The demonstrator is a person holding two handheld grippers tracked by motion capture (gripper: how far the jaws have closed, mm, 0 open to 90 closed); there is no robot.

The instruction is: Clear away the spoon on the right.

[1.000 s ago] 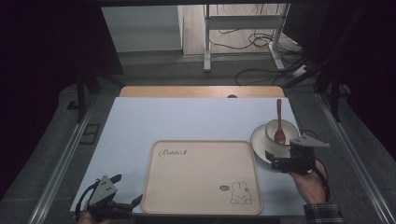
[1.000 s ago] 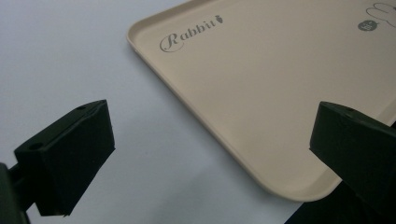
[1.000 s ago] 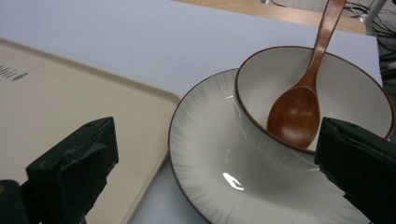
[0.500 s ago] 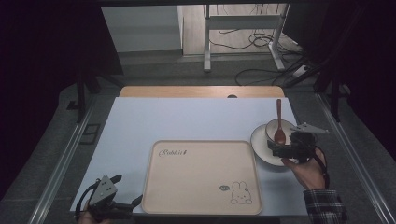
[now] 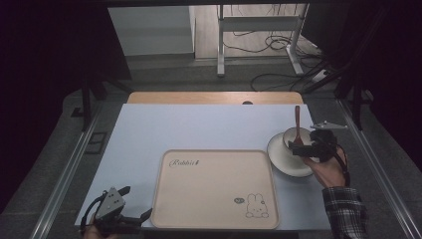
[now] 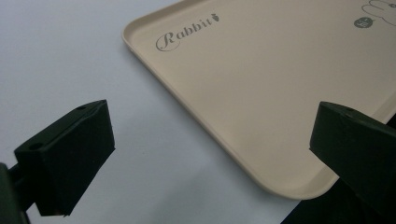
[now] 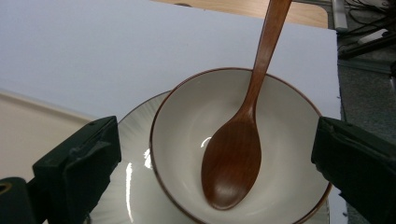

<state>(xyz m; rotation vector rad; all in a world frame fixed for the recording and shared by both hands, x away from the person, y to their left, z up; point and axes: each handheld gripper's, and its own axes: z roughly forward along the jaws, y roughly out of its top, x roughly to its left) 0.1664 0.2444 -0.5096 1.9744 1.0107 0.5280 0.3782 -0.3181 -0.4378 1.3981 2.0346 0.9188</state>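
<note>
A brown wooden spoon (image 5: 297,124) lies in a white bowl (image 5: 290,136), handle pointing away from me. The bowl stands on a white plate (image 5: 283,162) at the right of the table. My right gripper (image 5: 301,146) is at the bowl's near right side, open. In the right gripper view the jaws of that gripper (image 7: 219,156) stand wide on either side of the bowl (image 7: 289,126), with the spoon (image 7: 233,163) between them and the plate (image 7: 130,186) below. My left gripper (image 5: 134,219) rests open by the near left corner of the beige rabbit tray (image 5: 214,189).
The tray (image 6: 261,84) is bare and lies on a pale blue mat (image 5: 199,129); its corner sits between the left gripper (image 6: 212,149) jaws. A wooden table strip (image 5: 214,97) runs along the far edge. Metal rails line both sides, and cables lie on the floor beyond.
My right gripper has moved forward from the plate's near edge up to the bowl. The left gripper has stayed where it was.
</note>
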